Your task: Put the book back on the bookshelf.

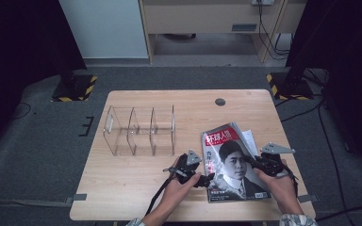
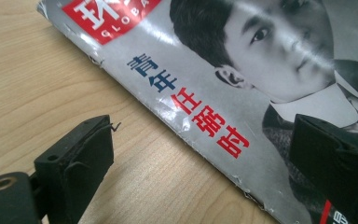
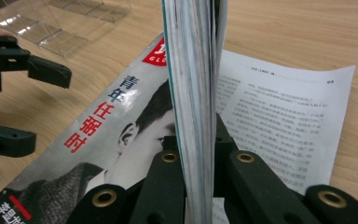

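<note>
Magazine (image 1: 233,162) lies at lower right of the high view, its right edge pinched in your right gripper (image 1: 264,162) to lift it. Your left gripper (image 1: 206,180) gapes at the spine, grasping nothing, ready to take that side.

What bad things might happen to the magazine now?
1. The right gripper pinches only the magazine's right edge, so the pages might bend or tear if it gets lifted that way.
2. The left gripper is open at the spine side, holding nothing, so the magazine may sag or slip on that side.
3. A loose printed sheet lies under the magazine and might get dragged along or slide off the table.
</note>
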Available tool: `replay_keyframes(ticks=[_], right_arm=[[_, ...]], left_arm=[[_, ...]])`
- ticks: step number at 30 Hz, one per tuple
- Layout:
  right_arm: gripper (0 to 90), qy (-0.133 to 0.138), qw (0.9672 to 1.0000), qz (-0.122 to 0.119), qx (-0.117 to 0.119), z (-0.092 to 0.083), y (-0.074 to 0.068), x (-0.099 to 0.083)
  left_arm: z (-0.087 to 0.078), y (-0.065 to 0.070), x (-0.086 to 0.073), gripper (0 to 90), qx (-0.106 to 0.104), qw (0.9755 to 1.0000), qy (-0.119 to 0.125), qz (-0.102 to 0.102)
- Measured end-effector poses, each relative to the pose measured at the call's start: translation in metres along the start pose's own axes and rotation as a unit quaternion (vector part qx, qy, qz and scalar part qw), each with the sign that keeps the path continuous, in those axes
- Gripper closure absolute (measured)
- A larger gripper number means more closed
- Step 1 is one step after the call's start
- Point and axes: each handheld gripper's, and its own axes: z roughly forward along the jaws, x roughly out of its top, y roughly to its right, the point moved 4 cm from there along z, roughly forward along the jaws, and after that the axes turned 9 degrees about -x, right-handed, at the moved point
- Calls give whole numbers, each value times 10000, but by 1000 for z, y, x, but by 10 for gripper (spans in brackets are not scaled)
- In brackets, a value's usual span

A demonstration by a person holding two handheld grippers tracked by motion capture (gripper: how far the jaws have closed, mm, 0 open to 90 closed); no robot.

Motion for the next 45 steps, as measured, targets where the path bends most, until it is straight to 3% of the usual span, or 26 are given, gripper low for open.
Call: replay_keyframes(ticks=[4, 8, 10, 16, 19, 25, 31, 40, 45], right_arm=[[878, 142, 9998, 38, 98, -3, -1, 2], [878, 261, 9994, 110, 190, -6, -1, 4], [878, 333, 9990, 155, 250, -6, -2, 5], [878, 557, 9967, 368, 460, -10, -3, 8], [878, 602, 9958, 448, 517, -10, -3, 8], [876, 315, 9973, 442, 492, 0, -2, 0], [868, -278, 9985, 333, 329, 12, -4, -13], [851, -509, 9981, 203, 290, 14, 0, -20], [821, -657, 9976, 84, 210, 18, 1, -23]], left_arm=[[4, 0, 0, 61, -100, 9999, -70, -25], [7, -1, -2, 62, -70, 9999, -155, 10], [9, -3, -3, 62, -56, 9998, -164, -67], [16, -2, 0, 61, -344, 9990, -281, -49], [21, 2, 3, 64, -608, 9977, -296, -31], [20, 3, 3, 85, -661, 9973, -304, -29], [19, 4, 2, 138, -548, 9979, -319, 105], [22, -1, 6, 200, -484, 9984, -278, 49], [26, -7, 12, 289, -258, 9986, -385, 243]])
